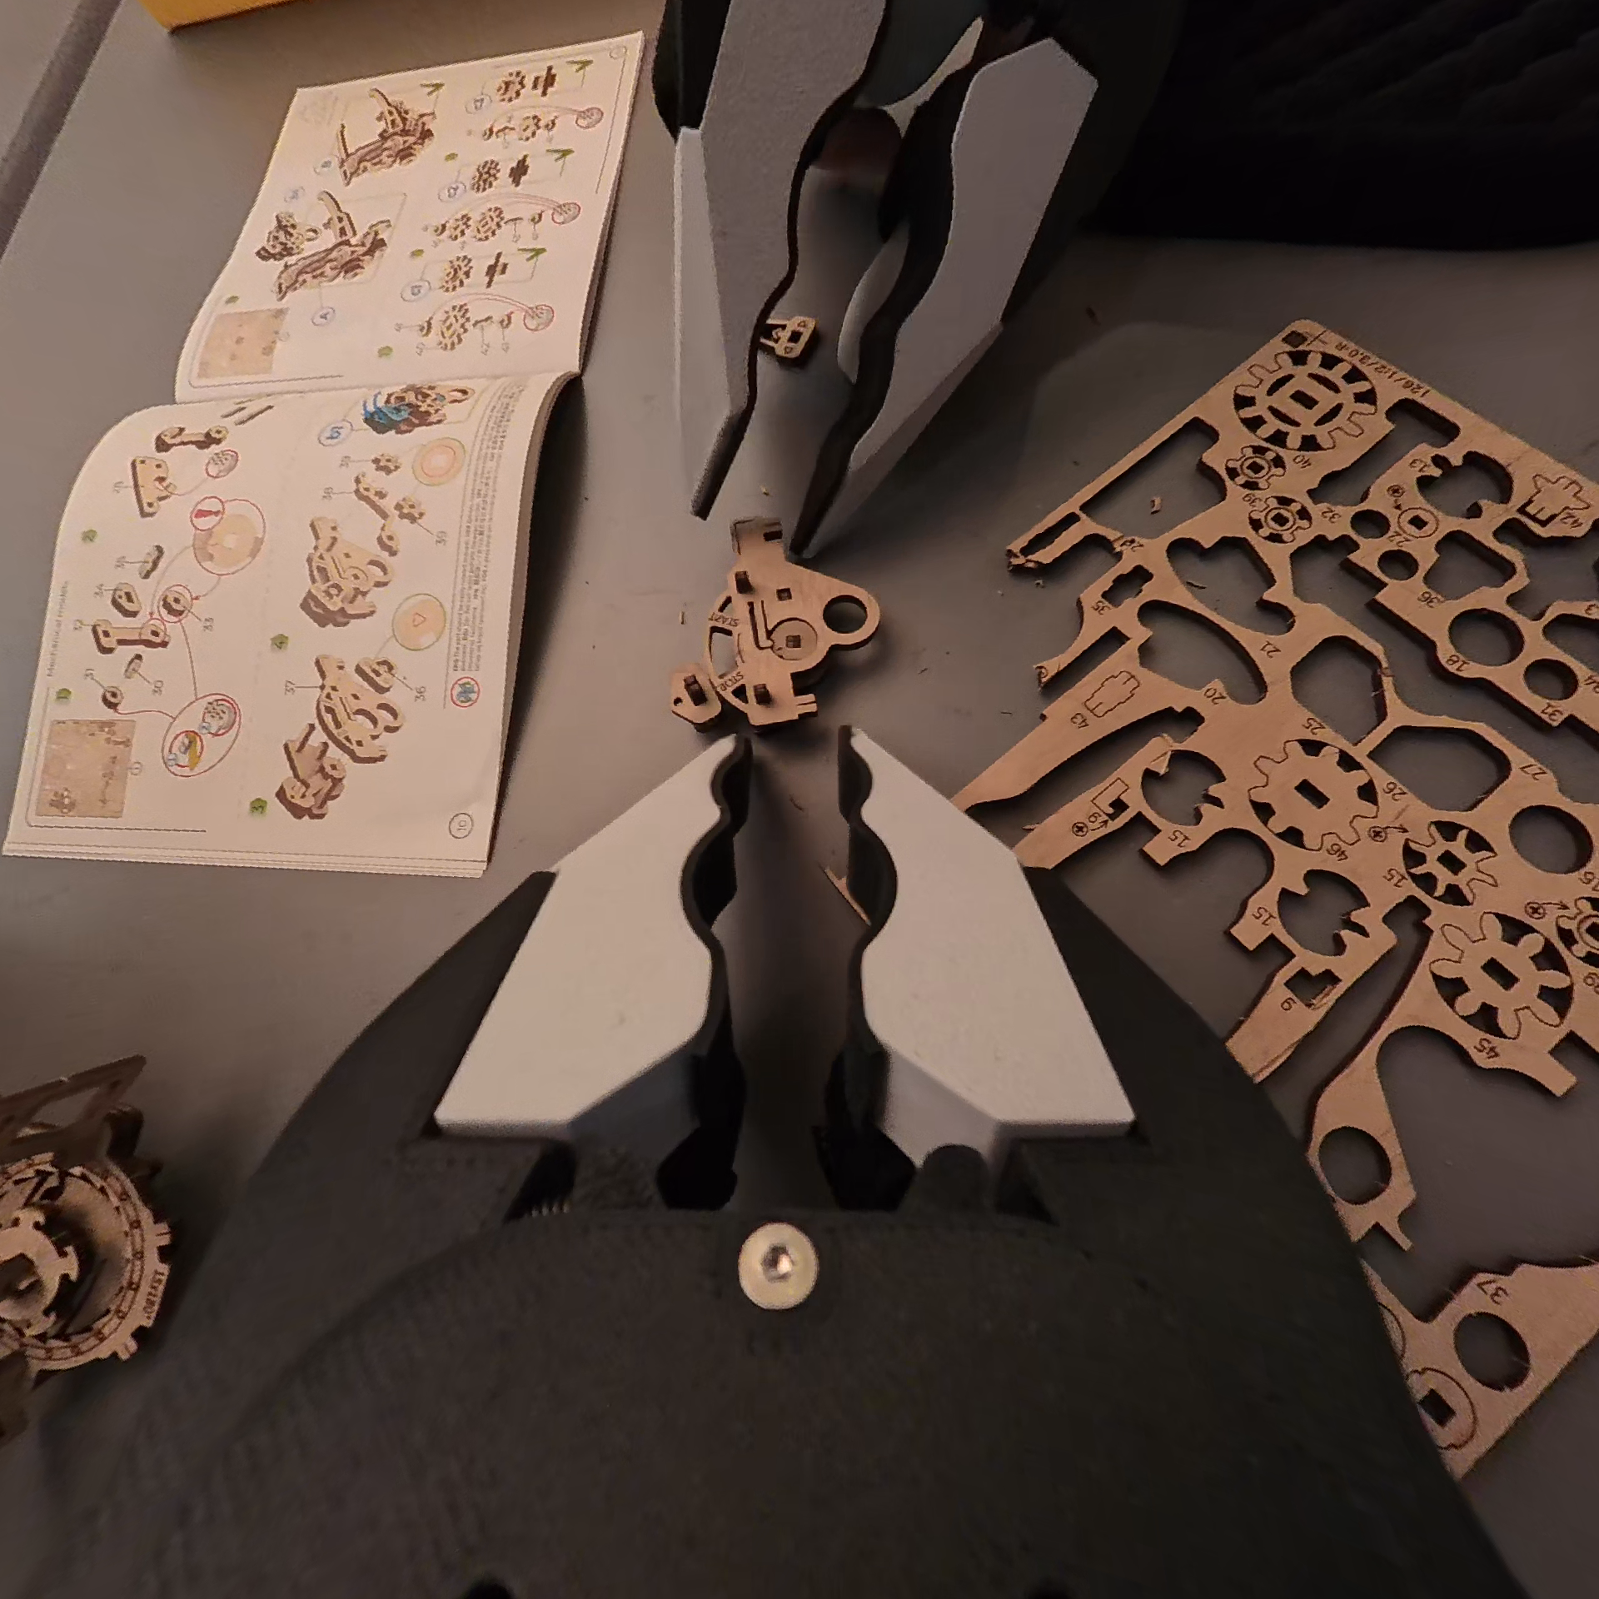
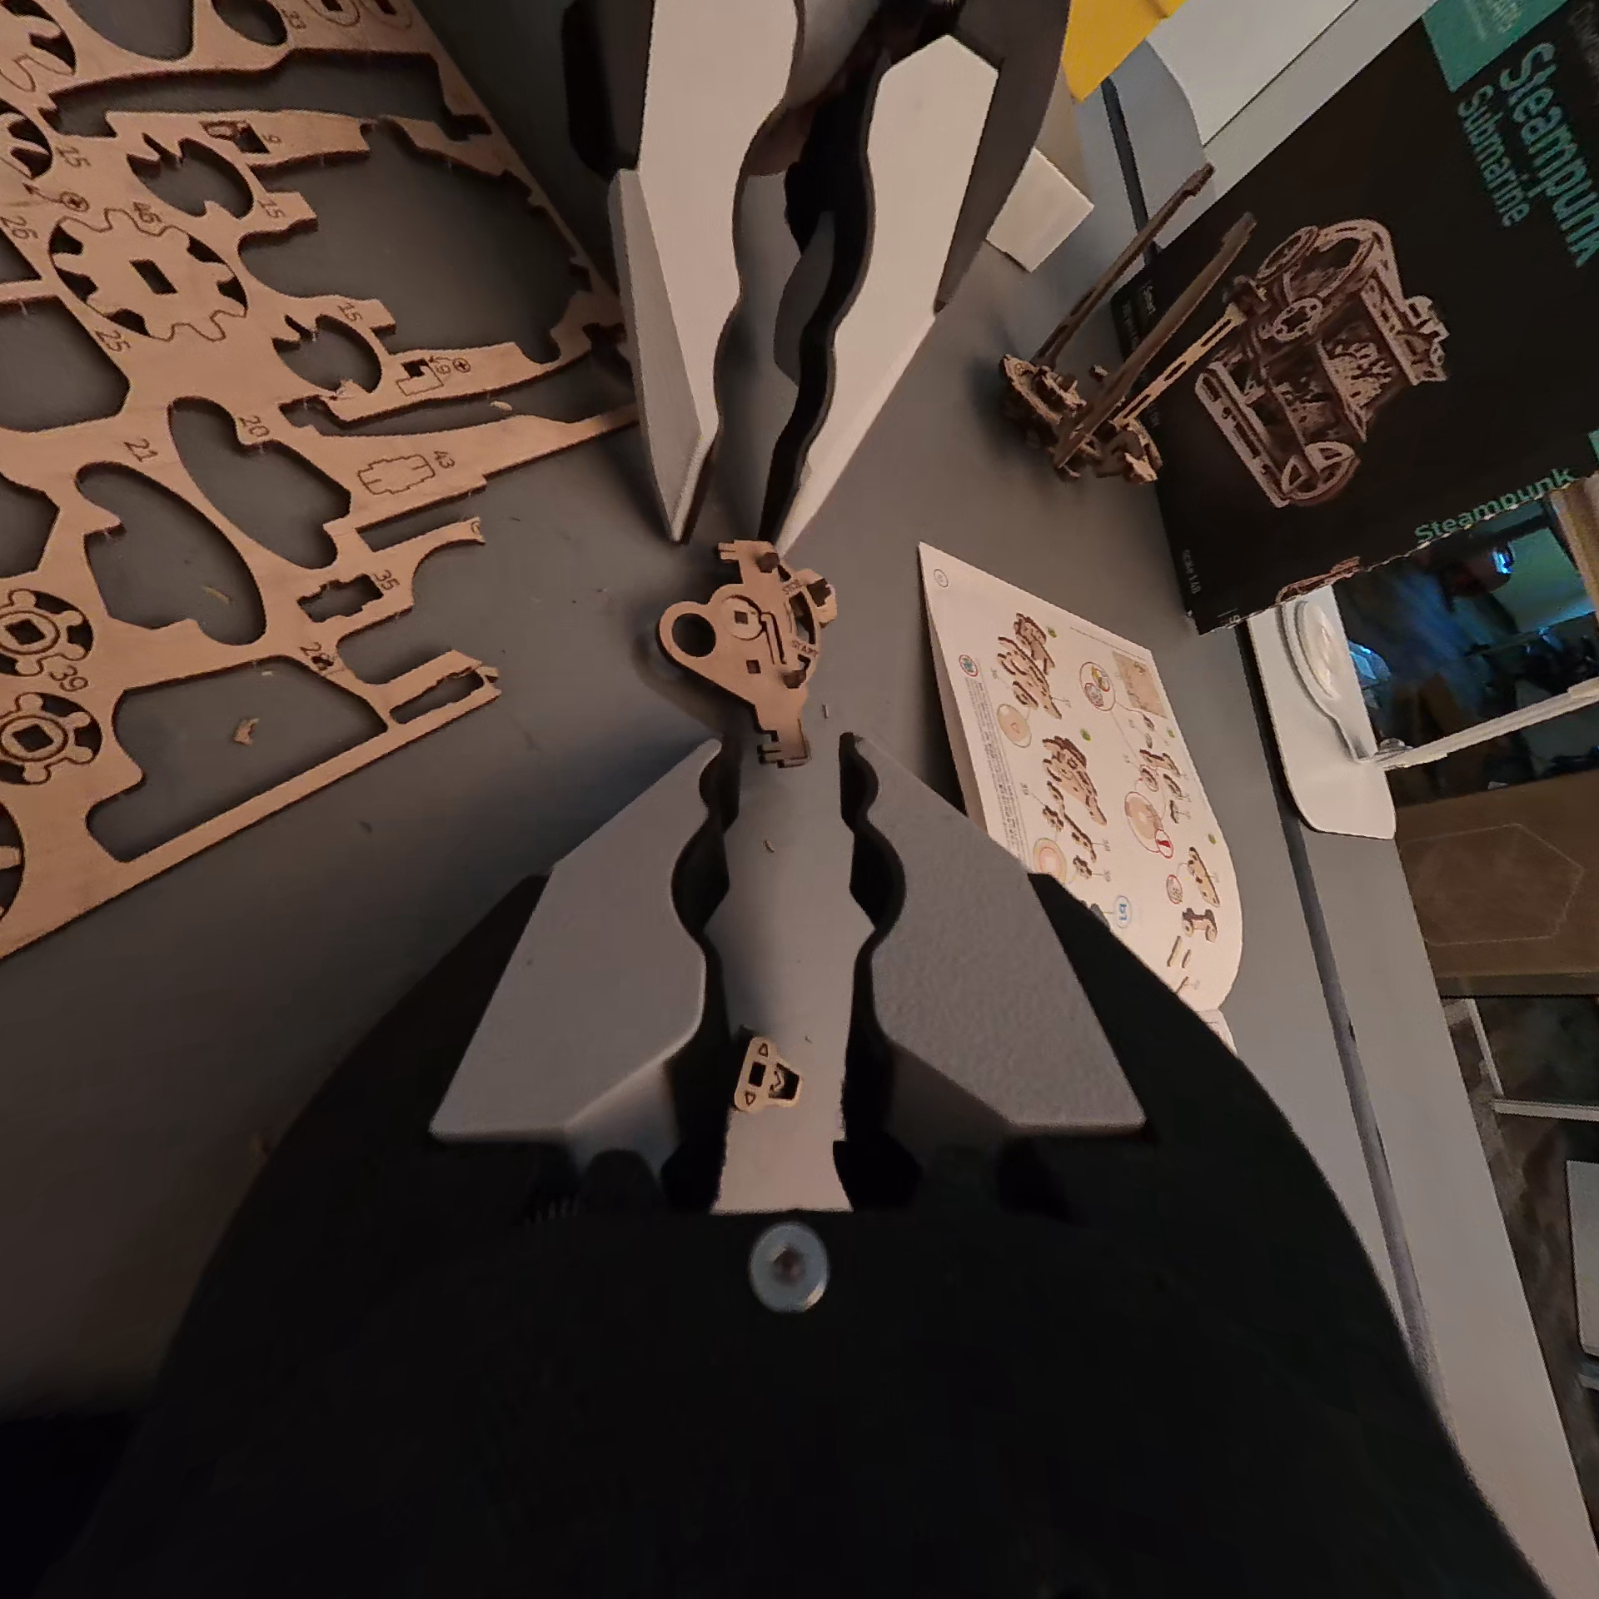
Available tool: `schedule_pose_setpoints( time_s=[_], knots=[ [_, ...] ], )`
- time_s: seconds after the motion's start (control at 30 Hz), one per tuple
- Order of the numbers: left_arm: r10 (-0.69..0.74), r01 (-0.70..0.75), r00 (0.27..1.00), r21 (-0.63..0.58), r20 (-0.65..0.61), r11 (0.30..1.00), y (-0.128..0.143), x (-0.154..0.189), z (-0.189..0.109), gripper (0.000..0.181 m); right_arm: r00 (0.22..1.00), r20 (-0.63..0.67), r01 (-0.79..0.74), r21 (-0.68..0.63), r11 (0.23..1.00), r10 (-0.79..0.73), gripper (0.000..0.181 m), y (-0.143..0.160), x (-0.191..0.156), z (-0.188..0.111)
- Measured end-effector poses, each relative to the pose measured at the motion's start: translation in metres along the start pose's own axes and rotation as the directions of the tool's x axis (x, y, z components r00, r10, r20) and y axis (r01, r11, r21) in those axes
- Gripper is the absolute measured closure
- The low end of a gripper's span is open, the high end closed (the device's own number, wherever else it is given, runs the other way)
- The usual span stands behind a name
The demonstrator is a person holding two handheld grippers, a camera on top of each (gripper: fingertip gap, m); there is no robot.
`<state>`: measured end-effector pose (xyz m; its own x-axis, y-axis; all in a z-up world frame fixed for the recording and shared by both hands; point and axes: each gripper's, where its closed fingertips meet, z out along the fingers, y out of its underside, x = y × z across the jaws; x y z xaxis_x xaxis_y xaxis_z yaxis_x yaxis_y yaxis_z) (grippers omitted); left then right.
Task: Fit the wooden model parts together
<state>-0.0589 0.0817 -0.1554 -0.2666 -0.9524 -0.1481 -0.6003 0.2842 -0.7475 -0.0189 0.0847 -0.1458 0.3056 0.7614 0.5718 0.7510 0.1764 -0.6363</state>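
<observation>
A small flat wooden subassembly (image 1: 773,636) with a round eyelet lies on the grey table between the two grippers, which face each other. It also shows in the right wrist view (image 2: 751,642). My left gripper (image 1: 793,742) is open and empty, with its tips just short of the subassembly. My right gripper (image 2: 786,742) is open, and the subassembly's notched end lies loosely between its tips. A tiny wooden piece (image 2: 766,1086) lies on the table between the right gripper's fingers, and it also shows in the left wrist view (image 1: 787,335).
A laser-cut plywood sheet (image 1: 1298,779) lies to the left gripper's right. An open instruction booklet (image 1: 285,623) lies to its left. A partly built gear model (image 1: 61,1272) sits at the lower left. A wooden frame piece (image 2: 1116,407) and the model's box (image 2: 1384,303) stand near the table edge. Spacing between my two grippers at the tips: around 5 cm.
</observation>
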Motion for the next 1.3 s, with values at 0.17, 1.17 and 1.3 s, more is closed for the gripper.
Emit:
schedule_pose_setpoints(
  time_s=[0.17, 1.17, 1.3],
  knots=[
    [0.006, -0.006, 1.0, 0.0, 0.003, 1.0, 0.0, 0.0, 0.0, 0.164, 1.0, 0.009, -0.017, 0.01, 1.0, 0.017, 0.162, 0.0, -0.001, -0.001],
    [0.004, -0.004, 1.0, 0.001, 0.02, 1.0, 0.0, -0.001, 0.0, 0.16, 0.996, -0.093, -0.001, 0.011, 1.0, 0.002, 0.172, 0.005, 0.041, -0.05],
    [0.002, -0.002, 1.0, 0.001, 0.022, 1.0, -0.001, -0.002, 0.0, 0.16, 0.998, -0.06, -0.032, 0.001, 0.999, 0.032, 0.166, 0.008, 0.047, -0.072]
  ],
)
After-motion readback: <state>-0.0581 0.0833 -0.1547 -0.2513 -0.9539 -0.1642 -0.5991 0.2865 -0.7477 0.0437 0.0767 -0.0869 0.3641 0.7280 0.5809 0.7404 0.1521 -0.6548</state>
